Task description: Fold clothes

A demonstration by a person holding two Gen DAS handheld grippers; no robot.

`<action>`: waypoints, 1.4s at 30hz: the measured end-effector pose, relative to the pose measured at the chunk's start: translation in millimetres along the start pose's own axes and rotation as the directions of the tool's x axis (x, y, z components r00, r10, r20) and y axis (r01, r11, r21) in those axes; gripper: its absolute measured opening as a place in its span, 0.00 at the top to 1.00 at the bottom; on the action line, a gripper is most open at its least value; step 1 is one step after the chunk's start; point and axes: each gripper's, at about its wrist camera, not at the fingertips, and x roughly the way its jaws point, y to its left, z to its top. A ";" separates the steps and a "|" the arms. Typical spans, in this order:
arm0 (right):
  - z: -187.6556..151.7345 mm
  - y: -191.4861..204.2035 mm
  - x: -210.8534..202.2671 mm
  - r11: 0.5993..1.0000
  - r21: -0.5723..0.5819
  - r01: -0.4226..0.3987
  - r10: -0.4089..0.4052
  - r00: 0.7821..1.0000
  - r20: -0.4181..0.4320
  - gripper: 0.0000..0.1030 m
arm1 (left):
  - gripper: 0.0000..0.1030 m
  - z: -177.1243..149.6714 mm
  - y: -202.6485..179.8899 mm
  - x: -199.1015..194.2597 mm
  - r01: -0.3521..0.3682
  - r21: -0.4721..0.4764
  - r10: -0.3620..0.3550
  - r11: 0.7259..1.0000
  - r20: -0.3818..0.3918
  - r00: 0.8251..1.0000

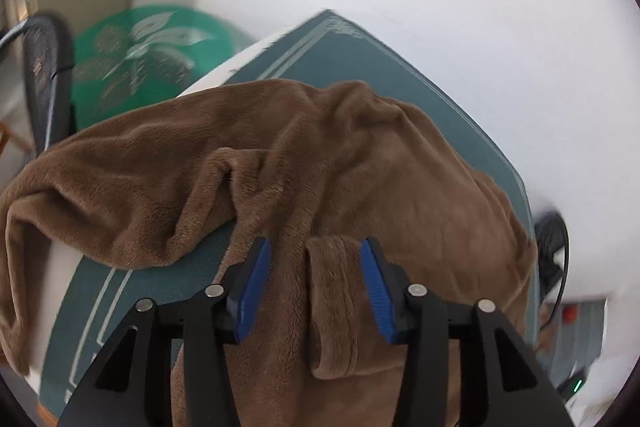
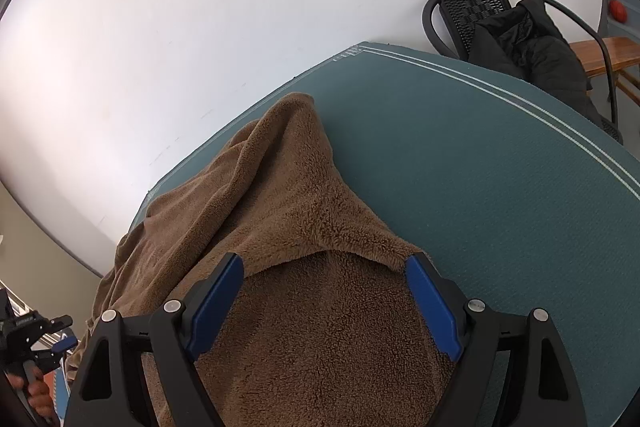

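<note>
A brown fleece garment (image 1: 280, 155) lies rumpled on a teal mat (image 1: 352, 59). My left gripper (image 1: 316, 251) is open just above it, its blue pads either side of a folded strip of the fleece, a cuff or sleeve end (image 1: 336, 307). In the right wrist view the same garment (image 2: 304, 227) spreads over the teal mat (image 2: 480, 187), one corner folded back toward the far edge. My right gripper (image 2: 324, 267) is open wide, close over the fleece, with the fold's edge between its pads. The left gripper (image 2: 60, 339) shows at the lower left there.
A green round patterned object (image 1: 140, 59) and a black chair (image 1: 44, 67) stand left of the mat. A black chair (image 2: 480, 15) with a dark jacket (image 2: 536, 55) stands beyond the mat's right corner, a wooden bench (image 2: 608, 55) behind it. White wall lies behind.
</note>
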 end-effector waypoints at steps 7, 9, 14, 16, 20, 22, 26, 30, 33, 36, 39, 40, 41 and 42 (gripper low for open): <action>-0.7 1.4 0.3 1.000 -0.007 0.009 -0.009 1.000 -0.006 0.17 | 0.42 -45.9 -36.5 -8.9 -0.005 0.384 0.008 0.923 -0.007 1.000; -0.5 1.3 0.6 1.000 -0.008 0.012 -0.012 1.000 -0.008 0.17 | 0.41 -63.2 -49.5 -13.8 -0.015 0.499 0.012 0.867 0.009 1.000; -0.1 -0.3 -0.7 1.000 -0.011 0.014 -0.014 1.000 -0.011 0.17 | 0.38 -89.5 -73.5 3.4 -0.068 0.695 0.066 0.716 0.031 0.997; -0.3 0.7 -1.1 1.000 -0.010 0.014 -0.015 1.000 -0.009 0.17 | 0.38 -94.2 -80.7 16.3 -0.083 0.737 0.095 0.671 0.026 0.995; -1.1 -0.9 -1.2 1.000 -0.007 0.016 -0.016 1.000 -0.007 0.17 | 0.37 -101.1 -86.9 37.5 -0.135 0.792 0.152 0.595 0.054 0.987; -1.2 -1.4 -1.0 1.000 -0.007 0.017 -0.017 1.000 -0.006 0.17 | 0.37 -100.4 -88.5 44.3 -0.147 0.801 0.165 0.580 0.061 0.984; -1.3 -3.5 0.2 1.000 -0.007 0.017 -0.017 1.000 -0.006 0.17 | 0.85 -78.4 -84.4 39.6 -0.124 0.730 0.138 0.672 0.040 0.990; -2.0 -3.6 0.7 1.000 -0.006 0.017 -0.017 1.000 -0.006 0.17 | 0.91 -42.6 -77.1 8.6 -0.047 0.596 0.023 0.801 0.048 0.999; -2.7 -3.9 0.1 1.000 -0.006 0.016 -0.016 1.000 -0.006 0.17 | 0.92 -15.9 -71.8 -24.0 0.042 0.503 -0.088 0.863 0.068 0.994; -3.1 -4.2 0.5 1.000 -0.007 0.017 -0.017 1.000 -0.007 0.17 | 0.92 6.7 -60.0 -43.6 0.158 0.392 -0.190 0.906 0.045 0.981; -2.4 -5.7 0.7 1.000 -0.006 0.016 -0.016 1.000 -0.007 0.17 | 0.92 28.0 -42.8 -38.3 0.244 0.266 -0.253 0.933 -0.001 0.968; -2.1 -5.8 1.0 1.000 -0.006 0.016 -0.016 1.000 -0.007 0.17 | 0.92 31.5 -38.7 -32.7 0.229 0.246 -0.234 0.942 -0.007 0.972; -1.8 -5.8 1.2 1.000 -0.005 0.016 -0.016 1.000 -0.007 0.17 | 0.92 34.3 -35.2 -27.0 0.208 0.230 -0.211 0.951 -0.011 0.977; -1.6 -5.9 1.2 1.000 -0.005 0.016 -0.016 1.000 -0.007 0.17 | 0.92 36.3 -31.8 -17.1 0.179 0.217 -0.179 0.960 -0.023 0.984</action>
